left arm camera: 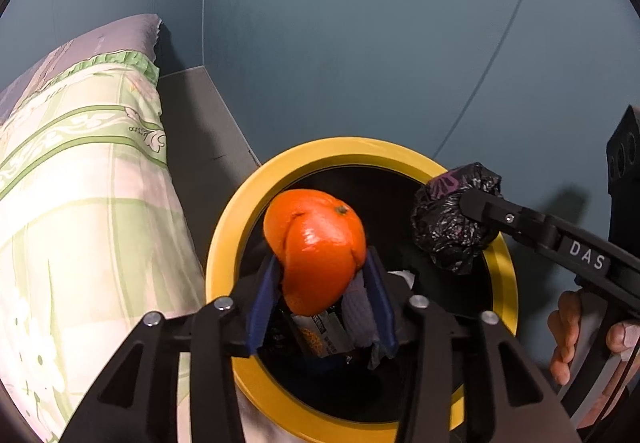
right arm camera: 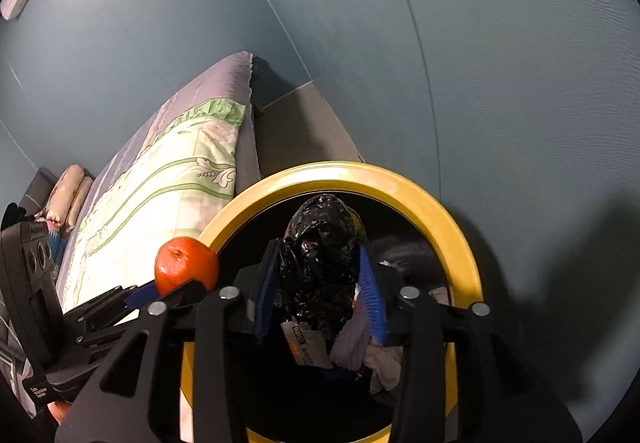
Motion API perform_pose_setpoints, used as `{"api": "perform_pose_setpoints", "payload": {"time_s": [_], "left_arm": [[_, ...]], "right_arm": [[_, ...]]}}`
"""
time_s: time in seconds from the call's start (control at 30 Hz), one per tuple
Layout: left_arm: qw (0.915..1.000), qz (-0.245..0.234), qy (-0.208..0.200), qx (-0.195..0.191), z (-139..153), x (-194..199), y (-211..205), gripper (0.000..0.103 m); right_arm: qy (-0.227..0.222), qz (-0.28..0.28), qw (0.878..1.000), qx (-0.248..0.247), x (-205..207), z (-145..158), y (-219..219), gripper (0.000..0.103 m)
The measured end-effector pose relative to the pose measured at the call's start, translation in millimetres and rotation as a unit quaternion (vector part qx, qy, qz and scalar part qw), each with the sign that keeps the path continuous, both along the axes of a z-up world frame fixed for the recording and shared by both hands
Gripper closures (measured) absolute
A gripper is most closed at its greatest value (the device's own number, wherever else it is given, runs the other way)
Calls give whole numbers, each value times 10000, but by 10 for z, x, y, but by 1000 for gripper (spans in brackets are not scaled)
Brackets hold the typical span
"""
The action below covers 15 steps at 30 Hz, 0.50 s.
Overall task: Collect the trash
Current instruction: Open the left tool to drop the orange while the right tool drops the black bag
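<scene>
An orange (left arm camera: 316, 251) sits between the blue pads of my left gripper (left arm camera: 324, 263), over the mouth of a yellow-rimmed trash bin (left arm camera: 224, 243). The pads stand spread, and part of the right pad's ribbed face shows bare beside the fruit. A crumpled black plastic bag (right arm camera: 320, 255) sits between the pads of my right gripper (right arm camera: 318, 247), above the same bin (right arm camera: 440, 211), with the right pad's ribs bare below it. Each gripper shows in the other's view: the right gripper (left arm camera: 464, 211) with the bag (left arm camera: 452, 223), the orange (right arm camera: 186, 267) on the left gripper.
Inside the bin lie wrappers (right arm camera: 304, 343) and white crumpled paper (right arm camera: 380, 363). A bed with a green floral sheet (left arm camera: 80, 203) borders the bin on the left. Blue-grey floor (left arm camera: 360, 43) spreads beyond. A hand (left arm camera: 568, 335) holds the right gripper's handle.
</scene>
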<state>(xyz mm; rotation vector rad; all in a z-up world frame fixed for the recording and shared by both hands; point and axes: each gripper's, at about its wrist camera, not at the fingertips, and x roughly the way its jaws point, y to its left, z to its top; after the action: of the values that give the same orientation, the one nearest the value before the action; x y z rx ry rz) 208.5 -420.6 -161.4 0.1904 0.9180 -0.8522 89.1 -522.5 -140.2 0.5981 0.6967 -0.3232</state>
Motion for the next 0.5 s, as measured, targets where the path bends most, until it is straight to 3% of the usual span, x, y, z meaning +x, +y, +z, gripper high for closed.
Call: {"api": "perform_pose_setpoints", "payload": {"time_s": [0.13, 0.5], "left_arm": [[9999, 78, -26, -130, 49, 45, 70, 49], [9982, 407, -201, -382, 316, 135, 459, 49]], "right_arm": [[-31, -76, 10000, -5, 0, 33, -17, 56], [-132, -188, 9996, -189, -107, 275, 75, 56]]}}
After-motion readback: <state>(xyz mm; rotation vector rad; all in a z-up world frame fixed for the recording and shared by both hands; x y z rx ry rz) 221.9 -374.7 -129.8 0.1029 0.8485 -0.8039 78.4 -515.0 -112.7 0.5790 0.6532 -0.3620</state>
